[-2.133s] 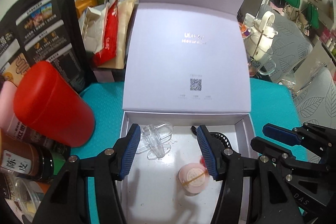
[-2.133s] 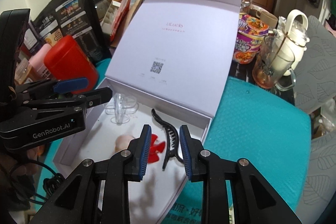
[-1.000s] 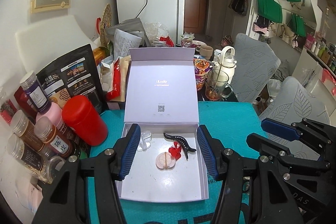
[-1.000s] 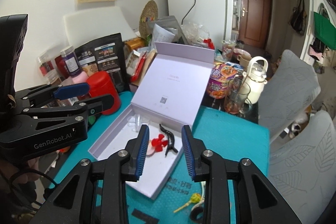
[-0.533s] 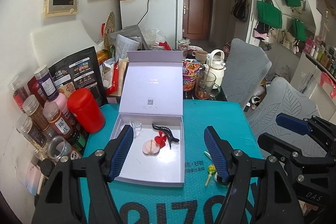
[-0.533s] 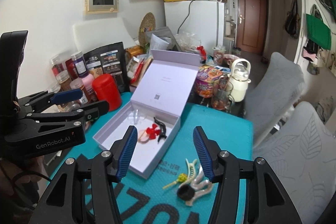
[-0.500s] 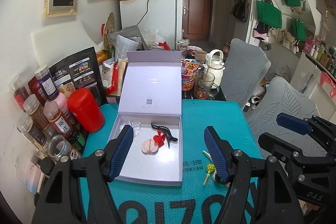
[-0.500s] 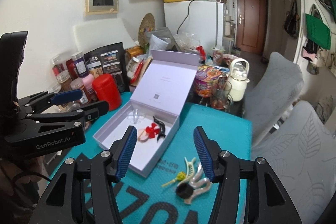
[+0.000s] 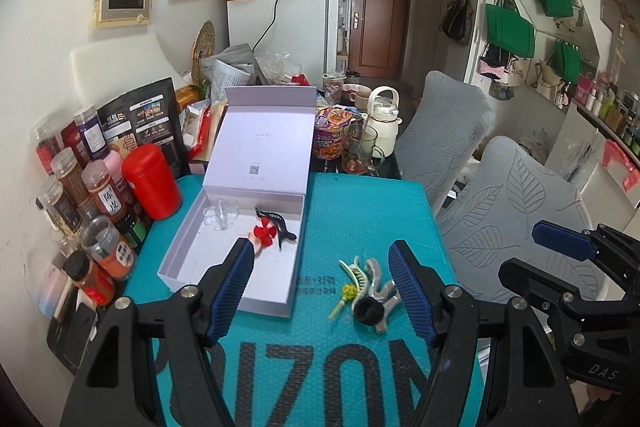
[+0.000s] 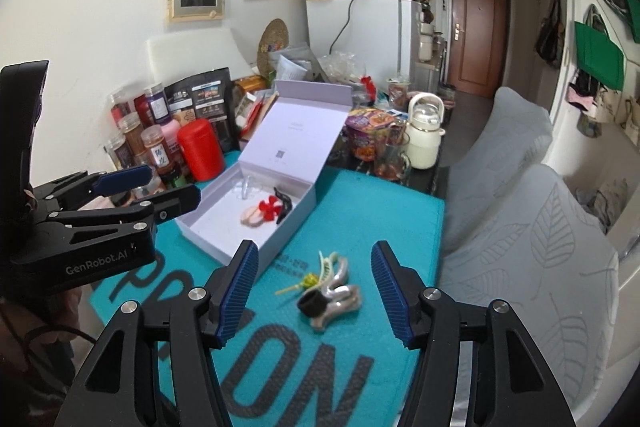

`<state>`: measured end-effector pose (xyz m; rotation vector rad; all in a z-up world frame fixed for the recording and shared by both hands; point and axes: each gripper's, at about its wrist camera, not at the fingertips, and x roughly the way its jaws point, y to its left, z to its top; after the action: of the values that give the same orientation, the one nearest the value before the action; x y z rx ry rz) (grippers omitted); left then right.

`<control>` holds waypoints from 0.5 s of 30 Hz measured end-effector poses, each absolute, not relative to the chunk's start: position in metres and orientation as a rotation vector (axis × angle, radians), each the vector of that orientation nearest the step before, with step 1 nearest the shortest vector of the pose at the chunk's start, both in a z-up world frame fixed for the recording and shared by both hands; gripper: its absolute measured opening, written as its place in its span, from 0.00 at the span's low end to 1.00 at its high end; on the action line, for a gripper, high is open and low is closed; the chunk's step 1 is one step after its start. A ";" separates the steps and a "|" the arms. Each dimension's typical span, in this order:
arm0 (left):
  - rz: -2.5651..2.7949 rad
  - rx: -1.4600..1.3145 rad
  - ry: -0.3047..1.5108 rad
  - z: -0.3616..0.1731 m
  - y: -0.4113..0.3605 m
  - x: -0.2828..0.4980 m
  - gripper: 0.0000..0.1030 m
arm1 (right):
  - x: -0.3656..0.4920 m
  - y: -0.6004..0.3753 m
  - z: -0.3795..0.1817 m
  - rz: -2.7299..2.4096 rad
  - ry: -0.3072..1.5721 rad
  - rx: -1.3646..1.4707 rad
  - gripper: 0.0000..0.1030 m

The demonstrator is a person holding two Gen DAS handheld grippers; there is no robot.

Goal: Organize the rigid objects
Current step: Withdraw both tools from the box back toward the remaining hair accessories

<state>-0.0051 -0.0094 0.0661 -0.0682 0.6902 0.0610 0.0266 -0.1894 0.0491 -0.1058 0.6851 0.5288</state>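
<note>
An open lavender box (image 9: 224, 289) lies on the teal mat (image 9: 360, 203). In it are a clear clip (image 9: 220, 215), a red flower clip (image 9: 264, 233) and a black claw clip (image 9: 278, 221). To its right on the mat is a pile of hair clips (image 9: 368, 287) with a black ring (image 9: 366, 309). My left gripper (image 9: 320, 247) hangs open above the mat's near part, holding nothing. My right gripper (image 10: 314, 247) hovers before the pile of hair clips (image 10: 332, 289); its jaws are opening with nothing between them. The box (image 10: 240, 251) is to its left.
Spice jars (image 9: 96, 187) and a red canister (image 9: 152, 181) crowd the mat's left edge. Behind the box stand a noodle cup (image 9: 330, 139), a glass mug (image 9: 360, 153) and a white jug (image 9: 384, 127). Grey chairs (image 9: 512, 211) stand to the right.
Both grippers have drawn back from the box and widened their jaws. The box now looks smaller, and the pile of hair clips has come into view on the mat.
</note>
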 end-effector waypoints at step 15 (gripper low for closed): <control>0.080 -0.088 0.747 0.036 -0.049 -0.031 0.68 | 0.003 -0.234 0.019 0.557 0.752 -0.095 0.57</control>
<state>-0.0305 -0.0491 0.0357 -0.0876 0.7473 0.0797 0.0034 -0.2339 0.0187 -0.0950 0.7524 0.5565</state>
